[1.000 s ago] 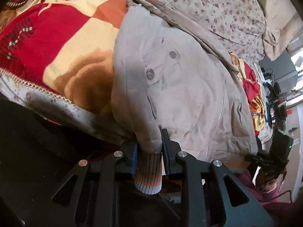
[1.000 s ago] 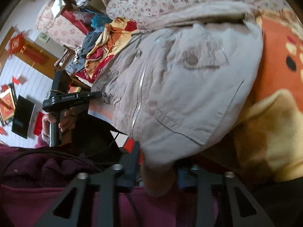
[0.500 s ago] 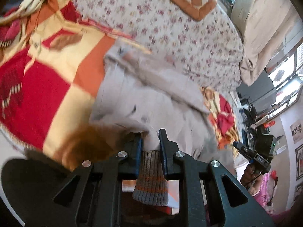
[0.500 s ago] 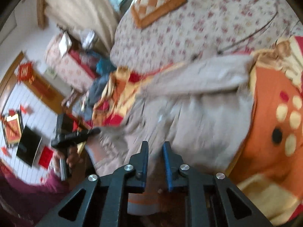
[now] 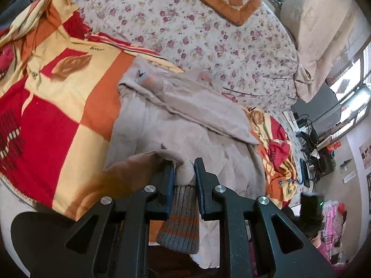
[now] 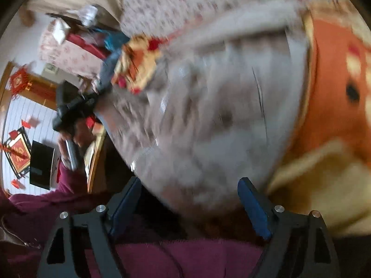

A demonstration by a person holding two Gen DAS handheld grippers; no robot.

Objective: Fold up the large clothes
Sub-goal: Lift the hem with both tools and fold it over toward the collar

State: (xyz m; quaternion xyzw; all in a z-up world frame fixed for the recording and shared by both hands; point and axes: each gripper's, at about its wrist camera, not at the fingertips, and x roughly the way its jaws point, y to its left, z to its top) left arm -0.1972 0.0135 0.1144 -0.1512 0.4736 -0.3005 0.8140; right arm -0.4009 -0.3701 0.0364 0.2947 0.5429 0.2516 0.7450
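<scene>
The grey-beige zip-up cotton jacket (image 5: 185, 125) lay spread on the red, orange and cream patterned blanket (image 5: 53, 106) covering the bed. The left gripper (image 5: 183, 173) had its fingers narrowed onto the jacket's sleeve end, the striped knitted cuff (image 5: 183, 220) hanging below them. The right gripper (image 6: 189, 197) was opening, fingers wide, at the jacket's near edge and gripping nothing.
</scene>
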